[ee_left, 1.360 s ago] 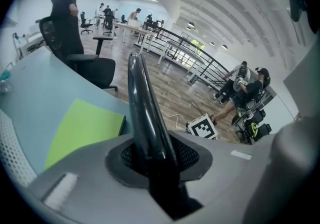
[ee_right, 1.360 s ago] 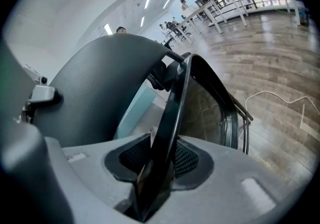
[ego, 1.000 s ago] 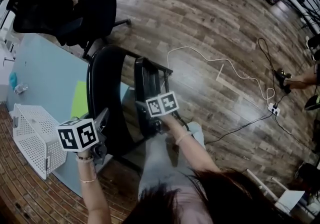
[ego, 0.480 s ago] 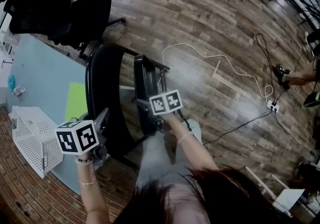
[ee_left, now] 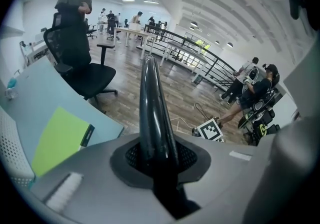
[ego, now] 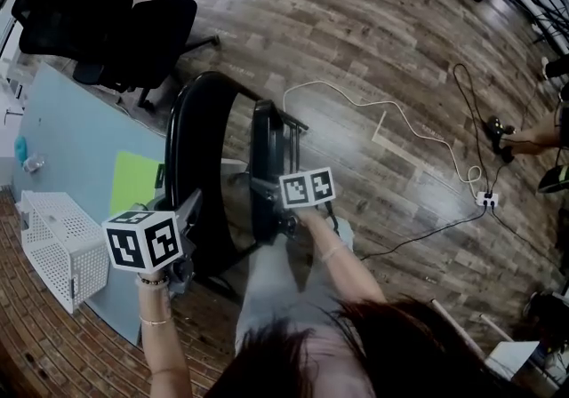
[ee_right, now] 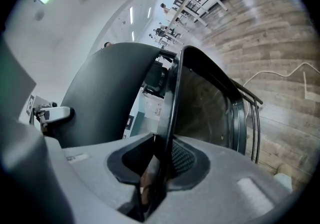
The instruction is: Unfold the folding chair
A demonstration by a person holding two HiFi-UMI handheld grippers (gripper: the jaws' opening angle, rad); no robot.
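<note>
folding chair [ego: 197, 210] stands on the wooden floor [ego: 373, 23] right in front of the person, just beside the pale blue table [ego: 71, 147]. it looks only partly opened: the backrest [ego: 188, 147] and the seat [ego: 265, 156] are close together and both nearly upright. the left gripper [ee_left: 159, 168] is clamped on the glossy rim of the backrest, which runs up between its pads. the right gripper [ee_right: 156, 168] has the thin edge of the seat between its jaws, which have just been closing onto it, and the pads appear to bear on it. the likely next step is to draw the two panels apart. the main risk, as i judge it, lies in the grips: both edges are smooth, hard and narrow, so a pull at an angle could let a rim slide out of the pads, sooner on the right, where the edge is thinner. the frame could also tip or skid on the floor, knock the table, or catch a leg on the white cable [ego: 391, 107] lying near it.
</note>
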